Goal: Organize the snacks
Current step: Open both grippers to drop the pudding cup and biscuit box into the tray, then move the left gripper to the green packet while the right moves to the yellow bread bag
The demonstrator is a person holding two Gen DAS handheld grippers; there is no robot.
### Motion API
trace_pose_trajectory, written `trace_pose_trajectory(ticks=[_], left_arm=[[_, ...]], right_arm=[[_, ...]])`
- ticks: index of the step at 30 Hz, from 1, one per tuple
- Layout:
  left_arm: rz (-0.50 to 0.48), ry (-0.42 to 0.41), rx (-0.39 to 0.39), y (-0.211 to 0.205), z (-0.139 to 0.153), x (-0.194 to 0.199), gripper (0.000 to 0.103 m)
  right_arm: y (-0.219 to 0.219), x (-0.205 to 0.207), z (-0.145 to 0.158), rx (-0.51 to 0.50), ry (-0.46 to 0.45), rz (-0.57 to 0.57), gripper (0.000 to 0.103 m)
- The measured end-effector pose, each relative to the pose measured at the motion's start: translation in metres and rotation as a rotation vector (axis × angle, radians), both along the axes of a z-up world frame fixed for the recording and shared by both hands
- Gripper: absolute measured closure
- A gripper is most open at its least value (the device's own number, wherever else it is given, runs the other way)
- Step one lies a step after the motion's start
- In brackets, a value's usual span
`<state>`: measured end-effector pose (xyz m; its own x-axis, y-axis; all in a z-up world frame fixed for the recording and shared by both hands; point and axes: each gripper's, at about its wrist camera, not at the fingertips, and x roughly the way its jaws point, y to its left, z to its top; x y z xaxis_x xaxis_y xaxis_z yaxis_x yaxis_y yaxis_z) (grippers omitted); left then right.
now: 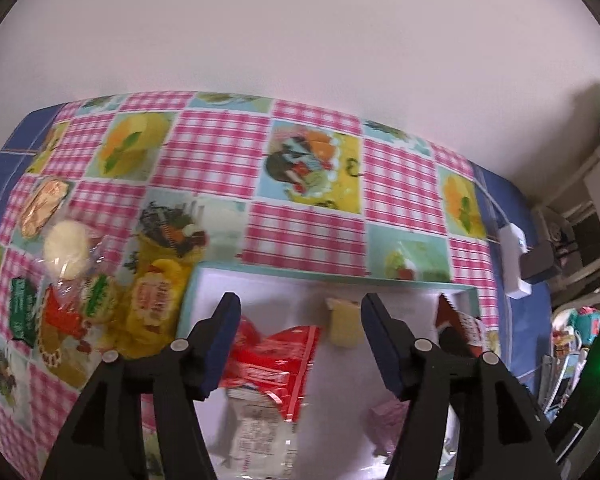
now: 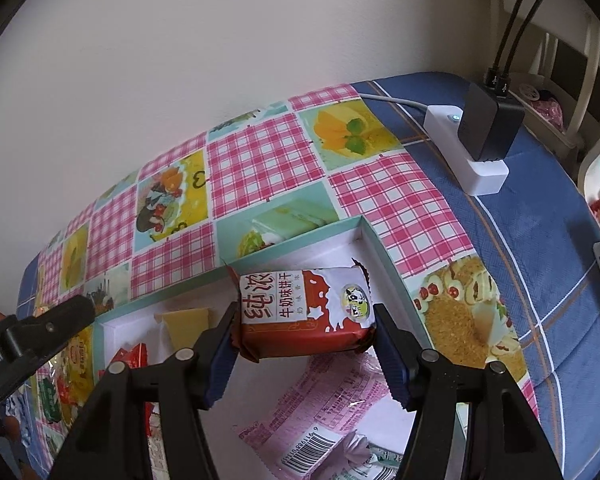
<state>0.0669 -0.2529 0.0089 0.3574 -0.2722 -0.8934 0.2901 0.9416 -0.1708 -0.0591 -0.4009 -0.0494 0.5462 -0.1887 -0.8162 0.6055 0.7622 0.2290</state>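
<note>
The right gripper (image 2: 304,350) points steeply down into the box, its blue pads (image 2: 392,364) clamped on either end of a red-and-white biscuit packet (image 2: 304,314) held just above the box floor. Over on the other side, the left gripper (image 1: 300,340) has its jaws apart with nothing pressed between them; a red snack bag (image 1: 276,364) lies on the box floor below the gap, close beside the left pad (image 1: 220,348). Both tools tilt down over the same shallow white box (image 2: 374,248) with its pale green rim. Inside it, a small yellow packet (image 2: 188,326) sits near the far wall, and a pink wrapper (image 2: 332,404) with a barcode lies flat under the right gripper. Left of the box, a heap of loose snacks (image 1: 100,296) waits on the table, touching the box's left wall. The box rests on a pink checked tablecloth (image 2: 256,160) with food pictures, laid over a blue cloth (image 2: 512,240). The far half of the checked cloth is open, running up to a plain white wall (image 2: 220,40). At the right, a white power strip (image 2: 472,160) with a black adapter (image 2: 490,124) plugged in stands well apart from the box, near the table's far corner.
</note>
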Motion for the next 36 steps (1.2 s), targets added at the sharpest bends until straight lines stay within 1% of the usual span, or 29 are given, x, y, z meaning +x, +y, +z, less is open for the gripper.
trace_pose_trajectory(ticks=[1, 2, 3, 4, 5, 9, 11, 13, 15, 16, 17, 20, 24, 27, 32, 36], left_arm=[[0.011, 0.000, 0.003, 0.004, -0.001, 0.001, 0.038], [0.023, -0.001, 0.009, 0.008, -0.002, 0.001, 0.035], [0.040, -0.003, 0.017, 0.013, -0.004, 0.002, 0.033], [0.051, -0.005, 0.023, 0.016, -0.005, 0.003, 0.028], [0.061, -0.008, 0.030, 0.019, -0.007, 0.003, 0.026], [0.099, -0.007, 0.053, 0.035, -0.013, 0.005, 0.022], [0.126, -0.008, 0.066, 0.045, -0.016, 0.006, 0.014], [0.148, -0.016, 0.080, 0.055, -0.018, 0.006, 0.011], [0.168, -0.029, 0.103, 0.065, -0.020, 0.007, 0.007], [0.174, -0.033, 0.113, 0.069, -0.021, 0.007, 0.006], [0.180, -0.038, 0.124, 0.073, -0.022, 0.006, 0.006], [0.197, -0.044, 0.147, 0.088, -0.023, 0.004, 0.005], [0.213, -0.046, 0.153, 0.105, -0.022, 0.001, 0.005], [0.217, -0.051, 0.158, 0.115, -0.021, -0.002, 0.005], [0.231, -0.083, 0.197, 0.131, -0.015, -0.009, 0.005], [0.238, -0.117, 0.222, 0.143, -0.004, -0.015, 0.005]], right_arm=[[0.000, 0.000, 0.000, -0.003, 0.004, 0.003, 0.036], [0.000, 0.001, 0.000, -0.006, 0.006, 0.007, 0.032], [0.001, 0.001, 0.001, -0.009, 0.006, 0.013, 0.030], [0.002, 0.001, 0.002, -0.015, 0.003, 0.024, 0.027], [0.003, 0.001, 0.003, -0.021, -0.003, 0.031, 0.026], [0.006, 0.002, 0.007, -0.034, -0.013, 0.047, 0.024], [0.008, 0.002, 0.008, -0.030, -0.015, 0.053, 0.024], [0.010, 0.003, 0.008, -0.037, -0.008, 0.058, 0.023], [0.012, 0.003, 0.008, -0.040, -0.001, 0.061, 0.015], [0.013, 0.003, 0.007, -0.040, 0.000, 0.064, 0.006], [0.013, 0.003, 0.007, -0.041, -0.002, 0.064, 0.004], [0.015, 0.001, 0.007, -0.037, 0.009, 0.059, 0.003], [0.020, -0.003, 0.012, -0.064, 0.026, 0.059, 0.000], [0.025, -0.005, 0.019, -0.086, 0.028, 0.061, 0.000], [0.037, -0.011, 0.034, -0.107, 0.017, 0.061, 0.000], [0.049, -0.019, 0.045, -0.090, -0.013, 0.055, 0.000]])
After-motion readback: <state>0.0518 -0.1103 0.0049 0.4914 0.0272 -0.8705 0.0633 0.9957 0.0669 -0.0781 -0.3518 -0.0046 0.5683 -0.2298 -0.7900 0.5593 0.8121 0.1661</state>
